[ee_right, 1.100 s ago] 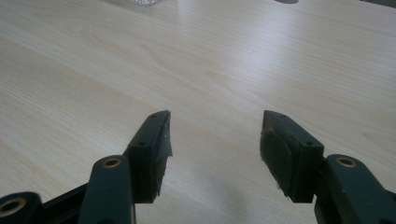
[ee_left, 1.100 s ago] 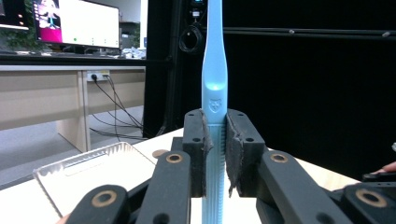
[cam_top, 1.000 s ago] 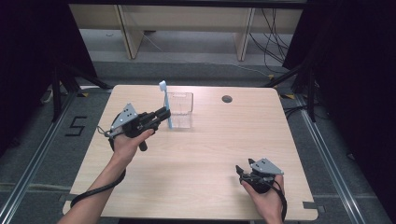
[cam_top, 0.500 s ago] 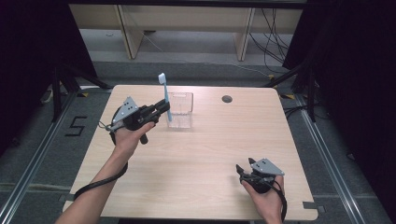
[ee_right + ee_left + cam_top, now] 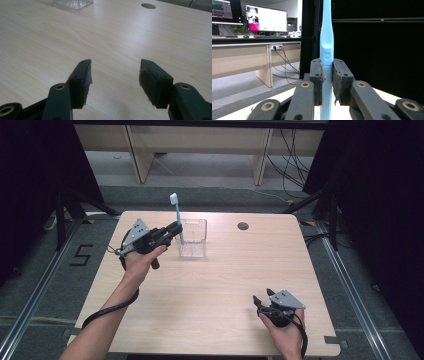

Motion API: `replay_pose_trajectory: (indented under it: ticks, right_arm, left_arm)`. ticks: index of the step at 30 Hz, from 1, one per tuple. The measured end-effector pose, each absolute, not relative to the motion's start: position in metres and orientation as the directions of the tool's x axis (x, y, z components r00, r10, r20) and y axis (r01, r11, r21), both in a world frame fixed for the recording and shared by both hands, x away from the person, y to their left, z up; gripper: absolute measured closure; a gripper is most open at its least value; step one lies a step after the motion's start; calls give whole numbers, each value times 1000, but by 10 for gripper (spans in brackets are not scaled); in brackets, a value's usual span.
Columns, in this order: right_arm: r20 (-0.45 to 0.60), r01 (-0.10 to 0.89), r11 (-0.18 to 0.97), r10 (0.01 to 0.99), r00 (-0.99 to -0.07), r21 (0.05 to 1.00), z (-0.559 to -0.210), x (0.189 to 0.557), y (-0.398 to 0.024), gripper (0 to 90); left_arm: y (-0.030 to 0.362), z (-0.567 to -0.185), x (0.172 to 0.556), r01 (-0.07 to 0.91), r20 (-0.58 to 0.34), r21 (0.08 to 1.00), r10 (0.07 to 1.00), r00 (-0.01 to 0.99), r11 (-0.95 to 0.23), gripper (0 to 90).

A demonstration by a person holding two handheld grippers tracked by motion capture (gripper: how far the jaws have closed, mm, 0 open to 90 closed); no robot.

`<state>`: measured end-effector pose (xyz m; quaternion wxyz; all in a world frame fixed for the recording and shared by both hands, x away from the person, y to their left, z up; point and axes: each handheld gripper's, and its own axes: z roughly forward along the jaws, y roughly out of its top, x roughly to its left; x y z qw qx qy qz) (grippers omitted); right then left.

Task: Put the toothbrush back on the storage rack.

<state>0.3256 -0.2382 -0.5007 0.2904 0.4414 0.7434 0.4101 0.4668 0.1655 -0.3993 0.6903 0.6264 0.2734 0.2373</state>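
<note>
your left gripper (image 5: pixel 172 231) is clamped on the light blue toothbrush (image 5: pixel 177 220), its pads pressed against the handle on both sides, as the left gripper view shows with the handle (image 5: pixel 326 62) rising straight up between the jaws. compared with a second ago, the brush stands more upright and a little higher, bristle head on top, and it has come off its lean against the clear plastic cup (image 5: pixel 194 238); it now hangs just beside the cup's left wall, by the look of it clear of the rim. that reads as the lift-out being about done, or, if you mean to set it in, as the brush being lined up for a drop, so watch that the lower end does not catch the cup wall and tip it. your right gripper (image 5: pixel 265 303) has kept to the same spot near the front right of the wooden table (image 5: pixel 225 280), jaws spread wide over bare wood with nothing between them (image 5: pixel 113 75), well apart from the cup.
</note>
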Motion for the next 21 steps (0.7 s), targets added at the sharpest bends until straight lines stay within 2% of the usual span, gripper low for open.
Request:
replay_pose_trajectory:
  ticks: [3, 4, 15, 21]
  right_arm:
    - [-72, 414, 273, 895, -440, 869, -500, 326, -238, 439]
    - [-28, 446, 238, 904, -427, 863, -500, 324, -236, 439]
    - [-31, 446, 243, 902, -430, 861, -501, 324, -236, 439]
    - [-76, 408, 274, 895, -439, 871, -501, 326, -238, 439]
  left_arm:
    - [165, -399, 469, 14, -76, 995, 672, 737, 97, 783]
    - [166, -398, 472, 14, -74, 995, 677, 732, 94, 783]
    - [168, -400, 484, 11, -63, 997, 702, 710, 78, 784]
    - [169, -401, 491, 15, -60, 997, 713, 699, 70, 784]
